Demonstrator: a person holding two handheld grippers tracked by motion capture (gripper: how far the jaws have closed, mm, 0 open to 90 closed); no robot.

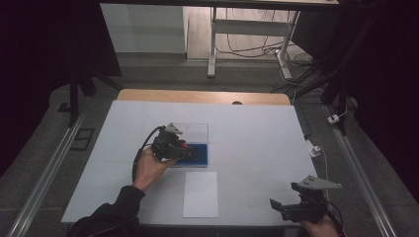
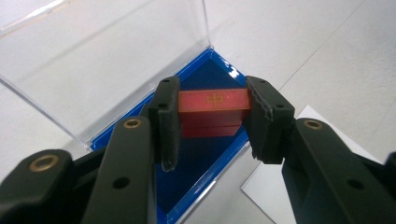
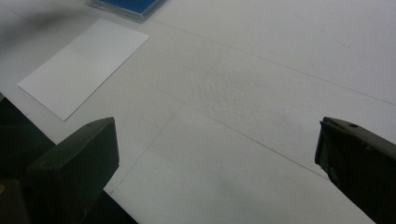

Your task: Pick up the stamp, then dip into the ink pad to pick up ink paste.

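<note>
Your left hand-held gripper is clamped on a small red block, one pad on each short end. The block is flat and rectangular, with a darker red lower layer showing beneath its top face. That top face carries a small gold mark shaped like a cross or a character; you cannot make it out as readable writing. You hold the block just above the blue tray of a case whose clear lid stands open behind it. In the high view the case lies near the middle of the white-covered desk, with a white card just in front of it. Your right hand-held gripper has its jaws spread wide with nothing between them, near the desk's front right corner.
</note>
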